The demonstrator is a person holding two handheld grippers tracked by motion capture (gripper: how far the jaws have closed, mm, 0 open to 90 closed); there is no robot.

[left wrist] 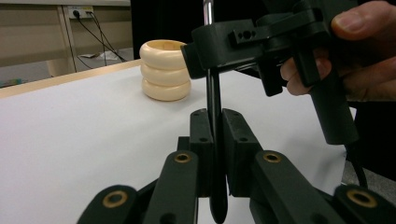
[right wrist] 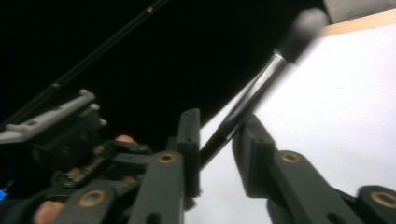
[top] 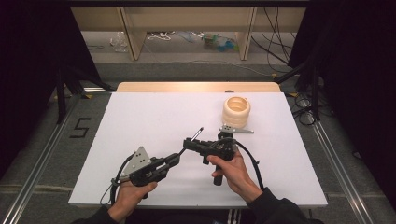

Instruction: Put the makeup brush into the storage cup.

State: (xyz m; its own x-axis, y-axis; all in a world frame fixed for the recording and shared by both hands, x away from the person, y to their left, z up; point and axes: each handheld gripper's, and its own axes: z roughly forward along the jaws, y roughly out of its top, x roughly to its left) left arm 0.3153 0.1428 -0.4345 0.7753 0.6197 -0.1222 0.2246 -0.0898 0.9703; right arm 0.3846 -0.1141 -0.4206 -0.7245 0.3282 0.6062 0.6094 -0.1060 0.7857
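Brush first: in the high view it is a slim dark stick with a metal ferrule, slanting between the two grippers above the white table, its bristle end up and beyond the right gripper and its handle running down toward the left gripper. The left gripper sits below and to the left of the right one, and the two tips nearly meet around the brush. Beyond the right gripper, well apart from it, a cream stack of rings stands on the table near the far edge. In the left gripper view, the left gripper has its jaws drawn in close on the brush handle, both pads pressing the black shaft, which rises straight up from between them; the rounded handle end hangs below the pads. Just above, the right gripper crosses the shaft, held by the person's right hand, and the ring stack stands farther off to the left of the shaft. In the right gripper view, the right gripper has its jaws parted wider than the shaft; the brush passes between them, lying against the left pad with a gap to the right pad, and its blurred bristle tip points up and right. The left gripper shows lower left.
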